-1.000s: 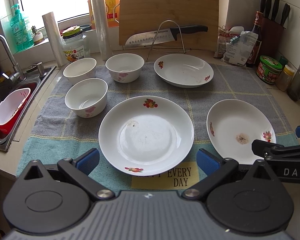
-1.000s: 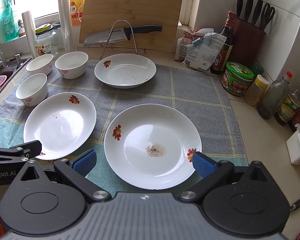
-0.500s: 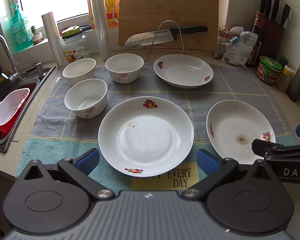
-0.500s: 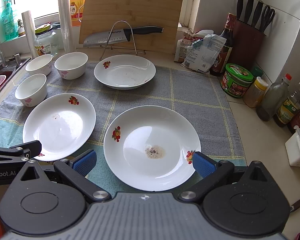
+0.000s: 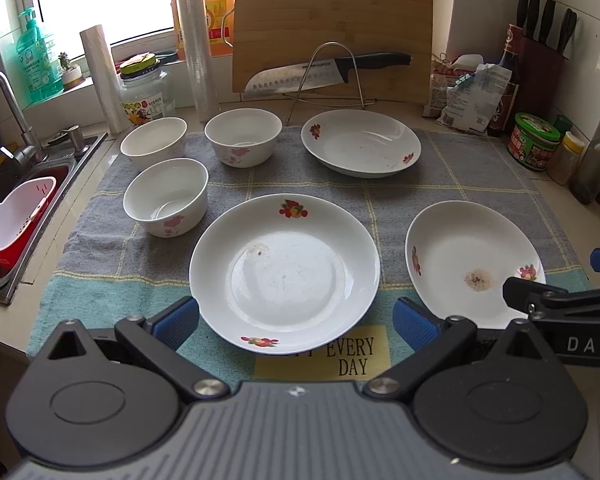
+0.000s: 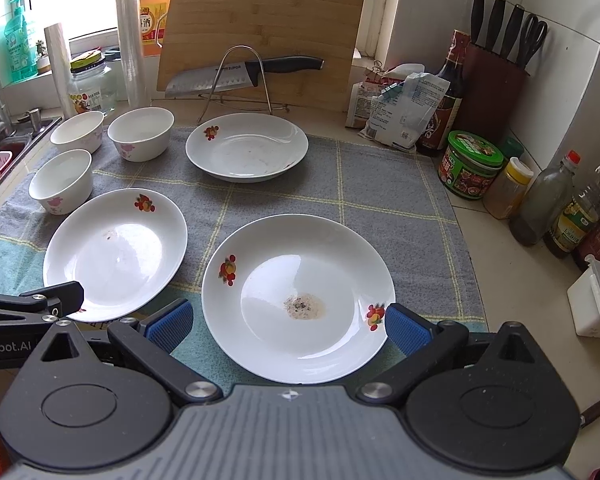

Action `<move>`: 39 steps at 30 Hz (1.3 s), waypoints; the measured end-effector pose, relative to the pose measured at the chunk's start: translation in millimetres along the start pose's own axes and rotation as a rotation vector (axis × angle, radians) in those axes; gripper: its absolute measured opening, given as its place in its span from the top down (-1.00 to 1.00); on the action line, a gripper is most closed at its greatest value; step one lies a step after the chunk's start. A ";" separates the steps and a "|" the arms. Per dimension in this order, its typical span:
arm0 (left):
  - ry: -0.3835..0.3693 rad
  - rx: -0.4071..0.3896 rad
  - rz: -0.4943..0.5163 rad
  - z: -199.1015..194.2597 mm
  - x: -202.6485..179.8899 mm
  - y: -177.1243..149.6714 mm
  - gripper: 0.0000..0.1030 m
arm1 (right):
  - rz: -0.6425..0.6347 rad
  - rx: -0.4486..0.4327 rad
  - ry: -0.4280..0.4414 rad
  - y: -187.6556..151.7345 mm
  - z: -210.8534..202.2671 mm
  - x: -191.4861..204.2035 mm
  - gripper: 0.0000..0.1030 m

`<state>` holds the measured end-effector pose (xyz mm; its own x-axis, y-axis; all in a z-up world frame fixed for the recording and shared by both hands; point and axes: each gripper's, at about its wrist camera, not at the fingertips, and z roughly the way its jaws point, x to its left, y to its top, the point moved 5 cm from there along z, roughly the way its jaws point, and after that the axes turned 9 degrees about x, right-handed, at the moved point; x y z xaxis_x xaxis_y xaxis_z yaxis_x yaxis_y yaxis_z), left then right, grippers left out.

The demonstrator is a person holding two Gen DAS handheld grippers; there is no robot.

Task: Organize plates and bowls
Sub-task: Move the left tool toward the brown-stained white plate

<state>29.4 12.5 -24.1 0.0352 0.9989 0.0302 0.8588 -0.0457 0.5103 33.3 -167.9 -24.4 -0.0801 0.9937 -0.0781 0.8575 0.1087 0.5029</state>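
Grey cloth (image 5: 452, 184) between separate plates (image 5: 284, 272)

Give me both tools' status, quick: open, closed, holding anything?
Left tool: open, empty, plate between its fingers.
Right tool: open, empty, stained plate between its fingers.

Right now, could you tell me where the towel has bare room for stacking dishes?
The widest free patch on the towel lies between the far plate and green-lidded jar. The three bowls crowd the left.
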 end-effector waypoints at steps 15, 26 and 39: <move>-0.085 -0.066 0.014 -5.4 -11.1 -0.9 -0.98 | -0.098 -0.073 0.052 -7.6 -2.3 -15.4 -1.00; -0.087 -0.151 0.016 -9.4 -19.7 -1.3 -0.99 | -0.175 -0.084 0.193 -35.6 24.7 -29.7 -1.00; -0.131 -0.124 -0.010 4.1 -22.2 -0.4 -0.99 | -0.208 -0.033 0.201 -58.3 60.5 -46.1 -1.00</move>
<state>30.3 -9.7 -28.5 0.1009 0.9914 -0.0836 0.7900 -0.0287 0.6125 17.7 -221.7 -102.3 -0.3546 0.9349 -0.0118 0.7955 0.3083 0.5216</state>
